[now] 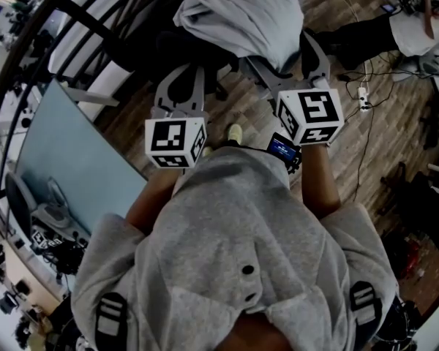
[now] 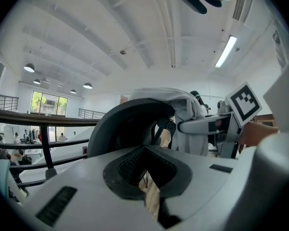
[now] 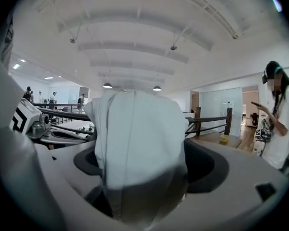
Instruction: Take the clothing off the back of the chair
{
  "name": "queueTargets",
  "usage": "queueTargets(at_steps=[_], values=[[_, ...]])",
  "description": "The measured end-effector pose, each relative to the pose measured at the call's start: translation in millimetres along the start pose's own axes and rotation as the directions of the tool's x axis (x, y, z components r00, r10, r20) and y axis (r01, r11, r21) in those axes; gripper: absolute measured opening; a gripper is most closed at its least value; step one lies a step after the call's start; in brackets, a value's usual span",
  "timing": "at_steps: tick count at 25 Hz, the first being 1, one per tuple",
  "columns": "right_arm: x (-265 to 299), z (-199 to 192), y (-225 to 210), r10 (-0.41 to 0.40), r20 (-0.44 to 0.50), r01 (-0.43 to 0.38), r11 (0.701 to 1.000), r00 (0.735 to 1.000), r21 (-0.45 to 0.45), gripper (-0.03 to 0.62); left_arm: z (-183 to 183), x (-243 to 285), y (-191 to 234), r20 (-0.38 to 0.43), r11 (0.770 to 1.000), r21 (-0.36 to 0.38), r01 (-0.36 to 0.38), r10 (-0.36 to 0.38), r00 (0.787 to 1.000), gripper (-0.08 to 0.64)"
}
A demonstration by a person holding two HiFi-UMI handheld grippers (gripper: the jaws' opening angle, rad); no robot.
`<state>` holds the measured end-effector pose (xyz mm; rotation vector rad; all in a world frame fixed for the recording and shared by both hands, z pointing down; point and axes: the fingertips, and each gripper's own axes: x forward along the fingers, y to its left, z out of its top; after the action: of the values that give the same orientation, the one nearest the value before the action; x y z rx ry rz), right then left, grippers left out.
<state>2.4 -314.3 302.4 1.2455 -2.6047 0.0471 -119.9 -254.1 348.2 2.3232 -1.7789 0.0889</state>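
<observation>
Wooden floor [image 1: 351, 145] below, clothing [image 1: 241, 13] hanging lengthwise off the chair [image 2: 125, 124] — only its own view shows the right gripper [image 1: 284, 63] gaping round it; left gripper [image 1: 181, 79] closed, empty.

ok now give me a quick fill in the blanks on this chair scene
1. The pale grey garment is draped over the back of an office ___.
2. The gripper whose wide-apart jaws flank the garment is the person's ___ one.
3. The left gripper has ___ between its jaws.
Missing words: chair; right; nothing.
</observation>
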Motion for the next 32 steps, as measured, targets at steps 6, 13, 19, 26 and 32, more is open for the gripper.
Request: queueTargets(at_steps=[6,13,19,26,32], values=[[23,8,5,0.088,0.003,-0.088,0.996,0.996,-0.031,0.459,1,4,6,-0.005,1.0,-0.007,-0.03,0.03,1.0,0.009],[40,9,4,0.094,0.0,-0.093,0.993,0.996,-0.075,0.386,2,4,17,-0.003,0.997,-0.013,-0.074,0.074,0.997,0.009],[34,10,-2,0.097,-0.011,-0.097,0.993,0.995,-0.066,0.281,-1,1,22,-0.01,0.996,-0.014,-0.087,0.087,0.996,0.009],[20,12,1,0.19,-0.07,-0.195,0.978,0.979,-0.075,0.241,2,-3,23,-0.001,0.997,-0.012,-0.076,0.076,0.997,0.009],[16,13,-3,0.24,-0.077,-0.242,0.97,0.968,-0.006,0.075,-1,-7,26,-0.003,0.998,-0.023,-0.065,0.064,0.998,0.009]])
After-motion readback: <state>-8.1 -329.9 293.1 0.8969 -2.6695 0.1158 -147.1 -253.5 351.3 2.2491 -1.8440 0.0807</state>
